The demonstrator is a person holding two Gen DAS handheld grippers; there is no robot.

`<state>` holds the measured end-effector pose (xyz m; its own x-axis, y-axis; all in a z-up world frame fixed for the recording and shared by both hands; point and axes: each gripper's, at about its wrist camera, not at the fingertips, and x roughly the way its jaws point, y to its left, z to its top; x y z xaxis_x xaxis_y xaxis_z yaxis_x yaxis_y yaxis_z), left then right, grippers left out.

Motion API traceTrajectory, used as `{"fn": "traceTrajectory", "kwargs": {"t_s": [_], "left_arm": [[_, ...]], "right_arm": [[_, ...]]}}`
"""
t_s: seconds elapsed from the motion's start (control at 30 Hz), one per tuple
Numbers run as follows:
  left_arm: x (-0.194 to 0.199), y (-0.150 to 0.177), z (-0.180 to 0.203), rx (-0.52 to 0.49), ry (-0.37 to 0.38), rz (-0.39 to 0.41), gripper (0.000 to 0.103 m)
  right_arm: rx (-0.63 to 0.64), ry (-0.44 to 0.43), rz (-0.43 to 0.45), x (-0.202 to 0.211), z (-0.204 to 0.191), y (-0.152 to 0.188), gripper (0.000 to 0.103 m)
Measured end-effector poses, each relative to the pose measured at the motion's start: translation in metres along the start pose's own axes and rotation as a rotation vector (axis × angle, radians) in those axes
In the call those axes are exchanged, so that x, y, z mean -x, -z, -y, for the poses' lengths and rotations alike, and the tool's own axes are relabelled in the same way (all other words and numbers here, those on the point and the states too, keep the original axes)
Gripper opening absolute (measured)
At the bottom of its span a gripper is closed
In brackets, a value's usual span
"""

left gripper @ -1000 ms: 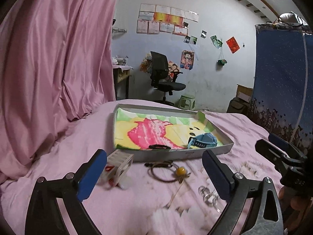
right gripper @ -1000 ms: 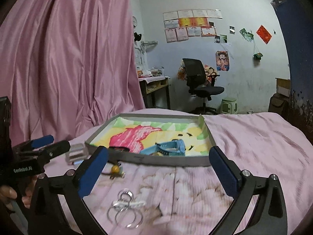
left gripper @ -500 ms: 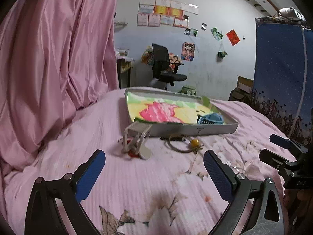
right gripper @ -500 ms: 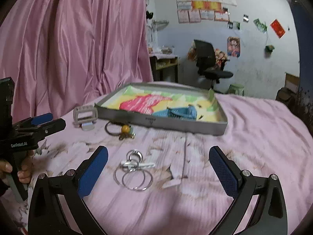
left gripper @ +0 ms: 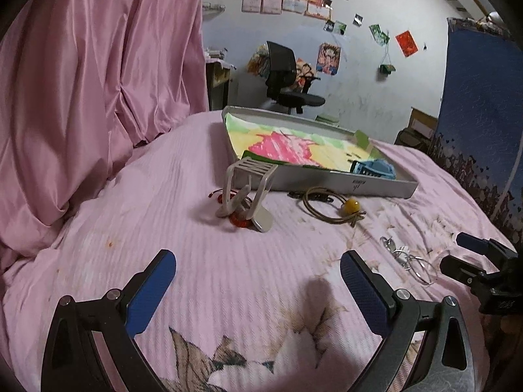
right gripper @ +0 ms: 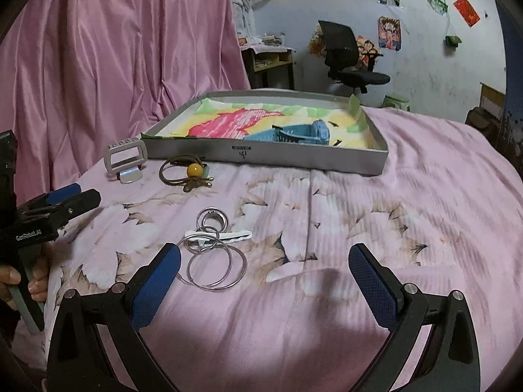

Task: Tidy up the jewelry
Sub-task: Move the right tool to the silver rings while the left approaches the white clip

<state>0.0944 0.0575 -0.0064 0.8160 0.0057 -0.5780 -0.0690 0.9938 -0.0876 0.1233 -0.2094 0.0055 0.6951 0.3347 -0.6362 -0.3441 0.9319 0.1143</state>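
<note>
A shallow grey tray point(right gripper: 261, 155) point(left gripper: 327, 179) with a colourful drawing inside lies on the pink bed; a blue hair clip point(right gripper: 294, 134) point(left gripper: 374, 168) rests in it. In front of the tray lie a white hair claw point(left gripper: 250, 189) point(right gripper: 126, 158) over a red bracelet point(left gripper: 238, 220), a brown cord with a yellow bead point(left gripper: 351, 204) point(right gripper: 194, 170), and silver hoops and rings point(right gripper: 212, 254) point(left gripper: 408, 261). My left gripper point(left gripper: 258, 289) is open, short of the claw. My right gripper point(right gripper: 264, 281) is open, its left pad beside the hoops.
Pink curtains point(left gripper: 81, 81) hang on the left. A black office chair point(right gripper: 346, 55) and a desk point(right gripper: 268, 58) stand behind the bed, and a blue cloth point(left gripper: 480, 98) hangs at the right. A hand point(right gripper: 19, 284) holds the left gripper.
Both grippers have pulled back and dropped lower over the bed, so the tray and jewellery sit farther ahead. Both stay open. No item has moved.
</note>
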Motion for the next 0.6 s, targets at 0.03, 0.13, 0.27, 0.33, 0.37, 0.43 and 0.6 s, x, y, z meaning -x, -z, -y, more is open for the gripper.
{"fn": "traceTrajectory", "kwargs": {"t_s": [0.03,0.13,0.27,0.33,0.37,0.43,0.6], "left_arm": [[-0.002,-0.001,0.001,-0.007,-0.003,-0.008,0.101],[-0.007,-0.005,0.002,-0.028,-0.007,-0.018,0.101],[-0.012,-0.011,0.001,-0.032,0.000,-0.017,0.101],[-0.014,-0.017,-0.002,-0.022,0.006,-0.006,0.101],[-0.015,-0.019,-0.003,-0.017,0.008,0.000,0.101],[-0.017,-0.025,-0.005,-0.006,0.013,0.015,0.099],[-0.030,-0.035,-0.005,0.000,0.044,0.000,0.081]], "right_arm": [[0.001,-0.010,-0.011,-0.003,-0.001,0.000,0.090],[0.008,-0.034,-0.058,-0.015,-0.004,0.000,0.069],[0.017,-0.053,-0.100,-0.025,-0.009,0.002,0.054],[0.012,-0.067,-0.118,-0.030,-0.010,0.003,0.049],[0.008,-0.073,-0.123,-0.032,-0.010,0.003,0.046],[0.000,-0.084,-0.136,-0.036,-0.011,0.004,0.043],[-0.019,-0.114,-0.151,-0.043,-0.012,0.003,0.023]]}}
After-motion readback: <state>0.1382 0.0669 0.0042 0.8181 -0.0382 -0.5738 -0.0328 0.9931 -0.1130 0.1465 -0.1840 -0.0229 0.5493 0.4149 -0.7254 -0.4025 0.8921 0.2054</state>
